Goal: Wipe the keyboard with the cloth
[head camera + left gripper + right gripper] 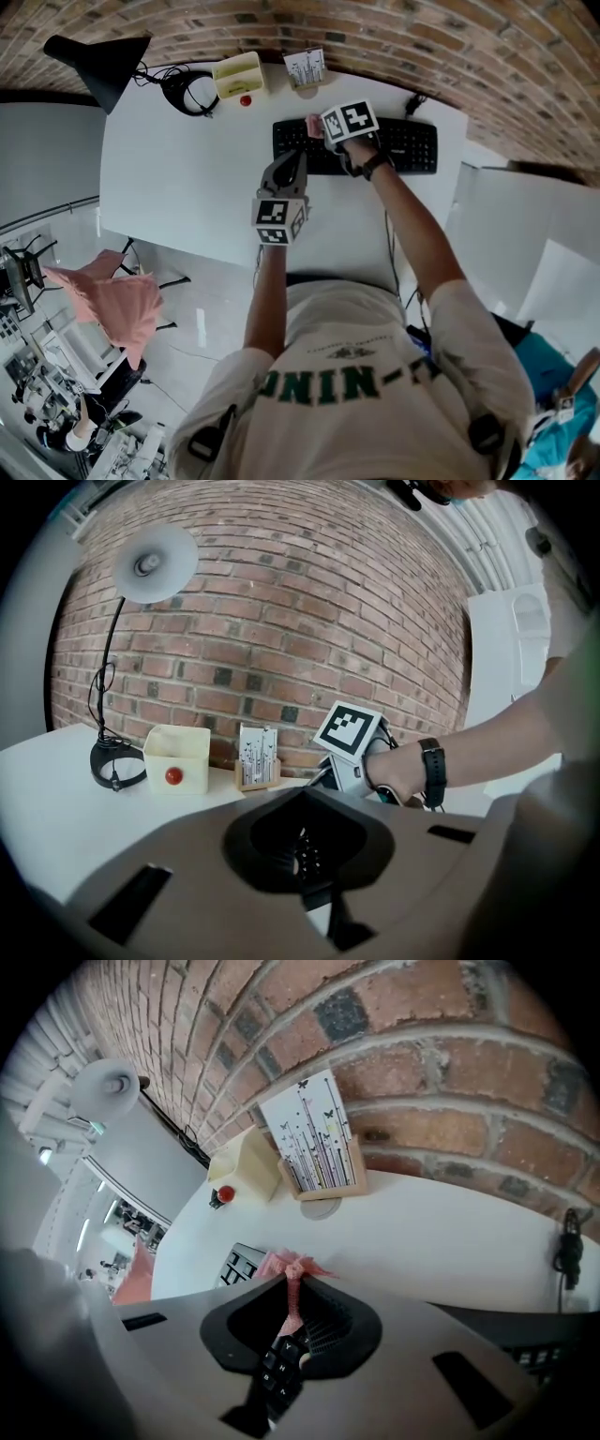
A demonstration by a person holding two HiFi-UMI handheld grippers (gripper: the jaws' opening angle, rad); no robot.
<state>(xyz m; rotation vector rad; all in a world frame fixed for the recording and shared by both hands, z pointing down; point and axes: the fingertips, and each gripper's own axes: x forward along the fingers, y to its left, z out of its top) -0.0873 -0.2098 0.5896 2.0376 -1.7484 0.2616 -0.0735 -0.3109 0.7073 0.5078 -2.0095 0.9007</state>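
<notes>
A black keyboard (412, 145) lies at the back of the white table (178, 178). My right gripper (319, 127) is over the keyboard's left part, shut on a bunched pink cloth (313, 125). In the right gripper view the cloth (291, 1265) pokes out above the closed jaws (289, 1288), with keyboard keys (236, 1265) just beneath. My left gripper (292, 159) hovers at the keyboard's near edge, jaws together and holding nothing. The left gripper view (305, 850) looks at the right gripper's marker cube (349, 731) and the hand behind it.
Along the brick wall stand a black desk lamp (98, 61), its round base with cable (192, 94), a cream box (237, 73) with a red ball (246, 100) beside it, and a card holder (306, 67). A pink garment (117, 300) hangs on a chair left of the table.
</notes>
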